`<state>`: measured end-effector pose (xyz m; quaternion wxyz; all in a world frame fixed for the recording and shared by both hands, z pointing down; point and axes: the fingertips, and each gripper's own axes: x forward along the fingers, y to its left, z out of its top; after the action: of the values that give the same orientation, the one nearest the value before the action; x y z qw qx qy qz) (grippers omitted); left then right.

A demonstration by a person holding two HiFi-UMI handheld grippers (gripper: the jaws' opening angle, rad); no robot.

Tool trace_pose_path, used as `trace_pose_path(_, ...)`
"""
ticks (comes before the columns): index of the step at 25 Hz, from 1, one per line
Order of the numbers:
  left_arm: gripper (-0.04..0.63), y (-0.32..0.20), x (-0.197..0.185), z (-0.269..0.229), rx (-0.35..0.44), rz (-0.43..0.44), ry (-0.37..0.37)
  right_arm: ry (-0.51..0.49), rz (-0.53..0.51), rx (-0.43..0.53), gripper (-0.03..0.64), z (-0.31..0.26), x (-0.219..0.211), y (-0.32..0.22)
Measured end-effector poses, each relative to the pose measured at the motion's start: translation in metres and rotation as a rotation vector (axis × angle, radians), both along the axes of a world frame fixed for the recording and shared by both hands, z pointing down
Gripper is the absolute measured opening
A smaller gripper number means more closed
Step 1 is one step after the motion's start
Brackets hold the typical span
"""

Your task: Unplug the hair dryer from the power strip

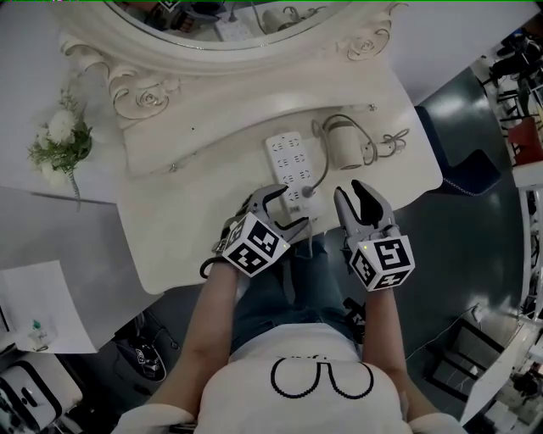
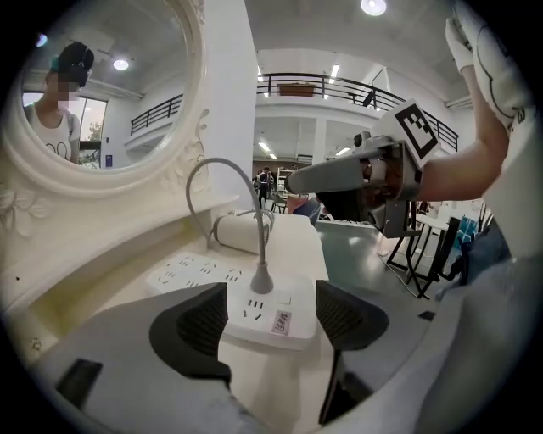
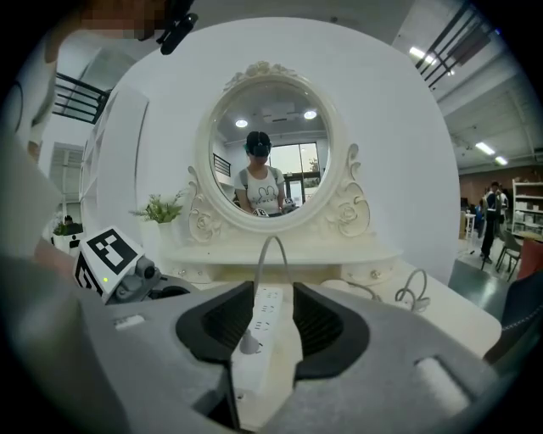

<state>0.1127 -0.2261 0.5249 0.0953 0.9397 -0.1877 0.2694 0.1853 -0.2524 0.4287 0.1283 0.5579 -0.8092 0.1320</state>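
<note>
A white power strip lies on the white vanity table. The grey plug of the white hair dryer sits in the strip's near end, and its cord arches back to the dryer. My left gripper is open and straddles that near end of the strip, just in front of the plug. The pads are close to its sides, without a clear press. My right gripper is open to the right of the strip. It looks along the strip with the plug between its jaws, untouched.
An oval mirror in a carved frame backs the table. A flower bunch stands at the left and a loose cord coil lies at the right edge. The table's front edge is at my knees. A sheet of paper lies lower left.
</note>
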Motion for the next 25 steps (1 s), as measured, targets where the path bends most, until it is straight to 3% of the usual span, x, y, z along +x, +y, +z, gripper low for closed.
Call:
trace_pose_path(8, 0.323, -0.003, 0.015, 0.028, -0.021, 0.061, -0.060, -0.026, -0.055, -0.069, 0.143, 0.036, -0.012, 0.002)
trace_pose_path(21, 0.324, -0.002, 0.016, 0.029, -0.028, 0.068, -0.052, 0.004, -0.194, -0.174, 0.198, 0.080, -0.050, -0.010)
trace_pose_path(24, 0.324, -0.002, 0.016, 0.029, -0.029, 0.066, -0.057, 0.003, -0.186, -0.169, 0.147, 0.081, -0.053, -0.015)
trace_pose_path(25, 0.324, -0.003, 0.016, 0.029, -0.030, 0.064, -0.059, 0.007, -0.181, -0.164, 0.025, 0.081, -0.053, -0.016)
